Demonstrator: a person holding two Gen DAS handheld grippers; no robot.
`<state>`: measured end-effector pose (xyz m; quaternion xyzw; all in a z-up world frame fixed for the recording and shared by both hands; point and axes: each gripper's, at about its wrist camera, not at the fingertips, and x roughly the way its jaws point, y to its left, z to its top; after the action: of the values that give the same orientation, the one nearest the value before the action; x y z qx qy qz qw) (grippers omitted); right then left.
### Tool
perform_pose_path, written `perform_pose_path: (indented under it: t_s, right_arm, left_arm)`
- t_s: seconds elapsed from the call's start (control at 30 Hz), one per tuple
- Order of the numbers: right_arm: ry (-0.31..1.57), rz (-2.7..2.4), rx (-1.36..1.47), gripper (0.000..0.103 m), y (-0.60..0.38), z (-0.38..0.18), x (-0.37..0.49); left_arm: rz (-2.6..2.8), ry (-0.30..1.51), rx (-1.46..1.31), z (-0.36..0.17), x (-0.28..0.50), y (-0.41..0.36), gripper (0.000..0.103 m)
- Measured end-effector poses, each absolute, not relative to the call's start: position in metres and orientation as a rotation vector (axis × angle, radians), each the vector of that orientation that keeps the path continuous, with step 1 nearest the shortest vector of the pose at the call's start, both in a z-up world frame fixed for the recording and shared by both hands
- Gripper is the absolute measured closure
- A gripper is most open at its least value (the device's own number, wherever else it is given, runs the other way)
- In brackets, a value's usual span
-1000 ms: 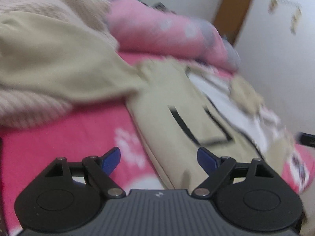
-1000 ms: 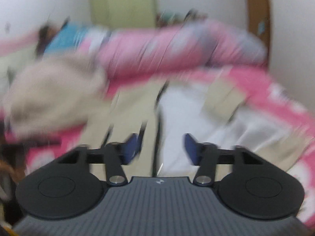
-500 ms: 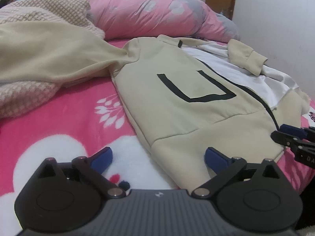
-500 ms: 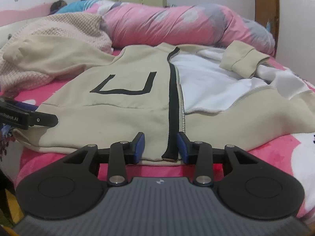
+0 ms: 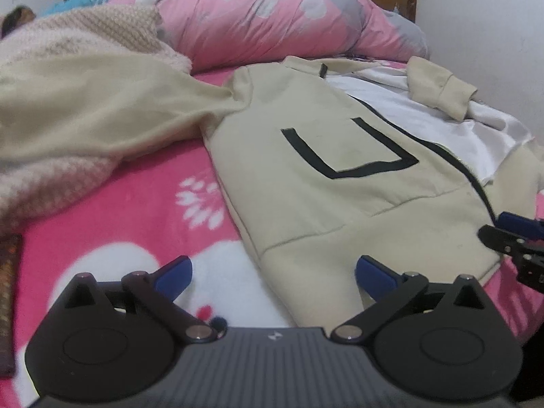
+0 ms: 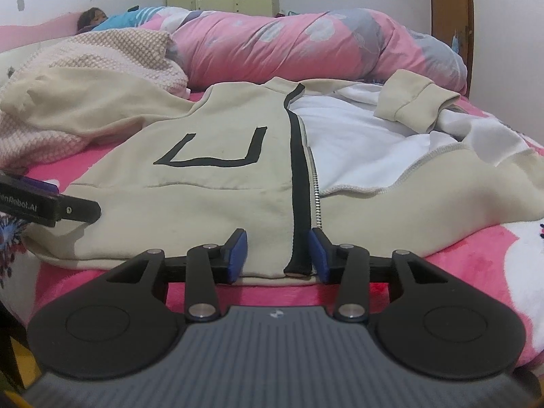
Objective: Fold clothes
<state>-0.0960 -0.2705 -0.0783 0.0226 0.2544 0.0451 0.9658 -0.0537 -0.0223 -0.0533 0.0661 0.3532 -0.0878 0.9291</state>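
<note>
A beige zip jacket (image 5: 326,183) with a black U mark lies open on the pink bed, its white lining (image 6: 357,142) showing and one cuffed sleeve (image 6: 411,102) folded over it. My left gripper (image 5: 272,272) stands wide open at the jacket's lower left hem corner, which lies between the fingers without being pressed. My right gripper (image 6: 277,253) sits low at the hem. Its jaws are opening and straddle the bottom of the black zip band (image 6: 299,204) without pressing on it. Each gripper shows in the other's view: the right gripper (image 5: 510,234) and the left gripper (image 6: 51,204).
A rolled pink quilt (image 6: 306,44) lies across the far side. A knitted blanket (image 5: 85,44) is heaped at left, with the jacket's other sleeve (image 5: 102,108) draped over it. A person in blue (image 6: 112,18) lies at the far end. A wall (image 5: 493,34) bounds the right.
The right gripper has dropped to the jacket's hem and its jaws have spread a little. The left gripper has opened wider and shifted along the hem. Both views went from blurred to steady.
</note>
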Motion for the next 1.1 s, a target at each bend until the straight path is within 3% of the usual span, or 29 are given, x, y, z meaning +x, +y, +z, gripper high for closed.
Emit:
perform_pose_path:
  t_s: [0.27, 0.6, 0.87, 1.0, 1.1]
  right_arm:
    - [0.536, 0.113, 0.07, 0.057, -0.275, -0.074, -0.093]
    - [0.556, 0.125, 0.087, 0.053, -0.291, -0.06, -0.095]
    - [0.439, -0.099, 0.302, 0.048, -0.407, -0.035, -0.127]
    - [0.431, -0.256, 0.436, 0.038, -0.485, -0.036, -0.12]
    - [0.417, -0.338, 0.585, 0.038, -0.547, -0.041, -0.109]
  left_arm:
    - [-0.194, 0.61, 0.054, -0.024, -0.055, -0.015, 0.0]
    - [-0.316, 0.605, 0.031, -0.022, -0.02, -0.054, 0.0]
    - [-0.361, 0.652, 0.073, -0.047, 0.004, -0.089, 0.0]
    - [-0.37, 0.724, 0.094, -0.063, 0.012, -0.096, 0.0]
    - [-0.367, 0.732, 0.095, -0.068, 0.013, -0.096, 0.0]
